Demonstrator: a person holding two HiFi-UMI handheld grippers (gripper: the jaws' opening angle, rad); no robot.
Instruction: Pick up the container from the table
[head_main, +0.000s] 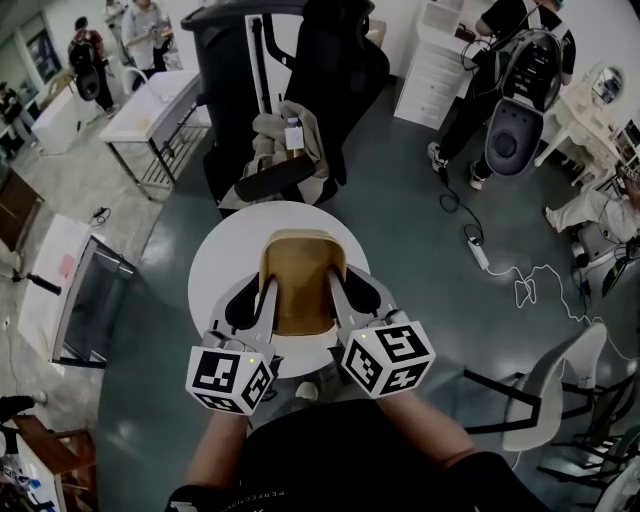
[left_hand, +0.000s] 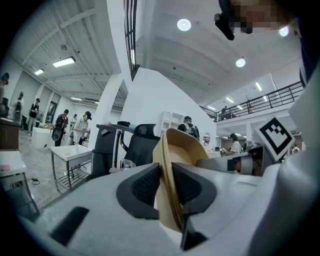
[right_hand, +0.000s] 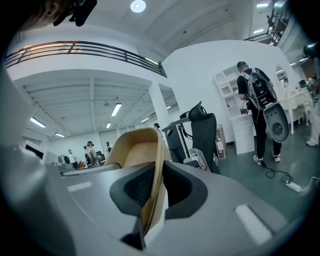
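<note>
Gripped from both sides over the middle of a round white tabletop (head_main: 212, 255): a tan, round-cornered container (head_main: 300, 275), open side up. Pinched at 9 o'clock by the left claw (head_main: 258, 292), only narrowly parted, dark pads pressed to the inner and outer faces of the thin left wall. Pinched at 3 o'clock by the right claw (head_main: 350, 290), almost closed, clamped on the right wall in the same manner.

Close behind the tabletop at 12 o'clock, a black office chair (head_main: 320, 60), draped with a beige cloth (head_main: 310, 150) and bearing a small bottle (head_main: 293, 133). At 10 o'clock, well apart, a white trolley table (head_main: 150, 100). At 9 o'clock, a dark flat panel (head_main: 92, 305) down on the floor. At 3 o'clock, a white power strip (head_main: 478, 252) with its cable looped over the grey floor. At 1 o'clock, a standing person (head_main: 500, 60) with a grey pack. At 4 o'clock, a white chair (head_main: 560, 385).
</note>
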